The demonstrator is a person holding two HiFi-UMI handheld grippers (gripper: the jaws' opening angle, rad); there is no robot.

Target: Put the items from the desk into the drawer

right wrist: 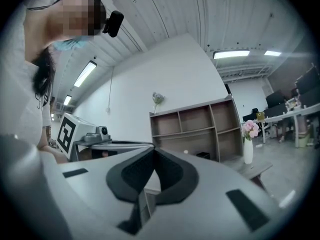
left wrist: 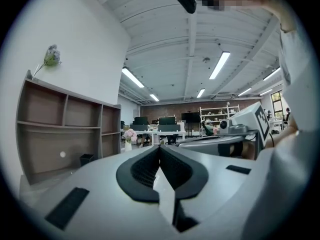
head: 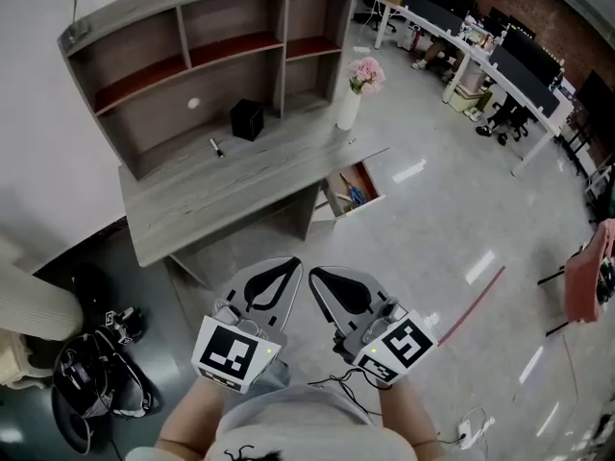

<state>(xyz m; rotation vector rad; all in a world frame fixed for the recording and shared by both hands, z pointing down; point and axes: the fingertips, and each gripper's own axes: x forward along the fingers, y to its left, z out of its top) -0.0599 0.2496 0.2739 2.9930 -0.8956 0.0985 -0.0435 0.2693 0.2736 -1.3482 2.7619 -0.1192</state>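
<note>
1. I am holding my left hand-held gripper [left wrist: 160, 147] low in front of my body, over the floor and well short of the desk. Its jaws are pressing together with nothing between them.
2. I am holding my right hand-held gripper [right wrist: 153, 149] just beside the left one, their tips nearly meeting. Its jaws are also pressing together and carrying nothing.
3. A black box [head: 247, 119] is sitting on the tabletop [head: 221, 195], close to the back of the shelf unit [head: 207, 41] that is standing on the desk.
4. A small dark stick-like item [head: 216, 147] is lying on the tabletop just left of the box. It is too small for me to say what it is.
5. A white vase [head: 347, 109] with pink flowers [head: 366, 73] is standing upright at the right end of the tabletop.
6. The drawer [head: 368, 198] is hanging open under the right end of the desk, below the vase. A few small things are lying inside it, one of them blue.
</note>
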